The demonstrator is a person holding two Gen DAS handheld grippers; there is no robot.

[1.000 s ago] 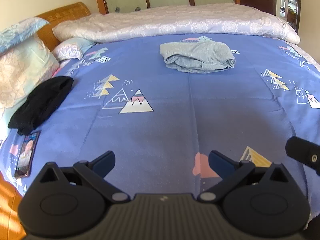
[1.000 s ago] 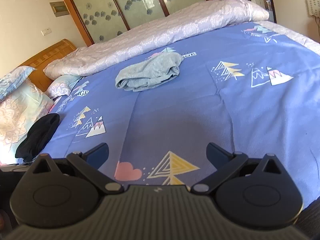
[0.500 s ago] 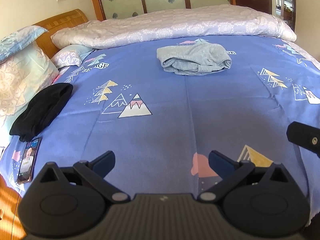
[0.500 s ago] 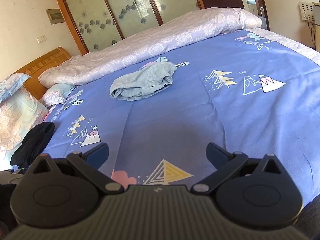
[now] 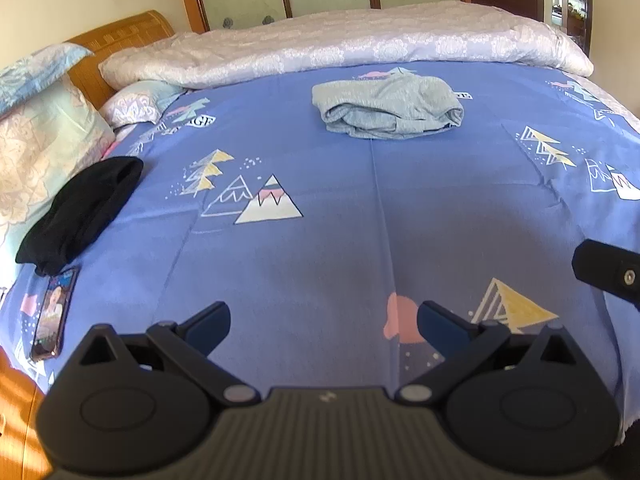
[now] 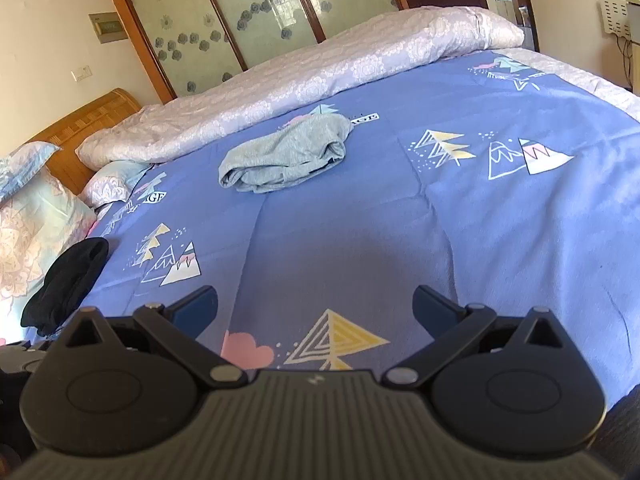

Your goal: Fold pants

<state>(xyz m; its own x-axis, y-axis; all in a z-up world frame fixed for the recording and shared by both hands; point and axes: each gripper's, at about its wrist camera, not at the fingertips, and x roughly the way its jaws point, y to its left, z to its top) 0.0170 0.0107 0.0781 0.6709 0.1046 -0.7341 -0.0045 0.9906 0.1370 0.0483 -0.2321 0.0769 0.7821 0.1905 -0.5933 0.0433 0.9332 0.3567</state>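
Note:
Grey pants (image 5: 388, 110) lie in a rumpled, loosely folded bundle far back on the blue patterned bedsheet (image 5: 340, 240); the right wrist view shows the same grey pants (image 6: 288, 158) at upper centre. My left gripper (image 5: 323, 322) hovers open over the near part of the sheet, nothing between its fingers. My right gripper (image 6: 315, 306) is open too, empty, well short of the pants. A black part of the right gripper (image 5: 608, 274) shows at the right edge of the left wrist view.
A black garment (image 5: 80, 216) lies at the left by the pillows (image 5: 36, 152), with a phone (image 5: 54, 314) near the bed's front-left corner. A rolled pale quilt (image 5: 360, 46) runs along the far side. Wooden headboard (image 5: 120, 36) at the left.
Both cameras have pulled back and tilted up slightly, so the pants sit a little lower and farther off in view. Both grippers stay open.

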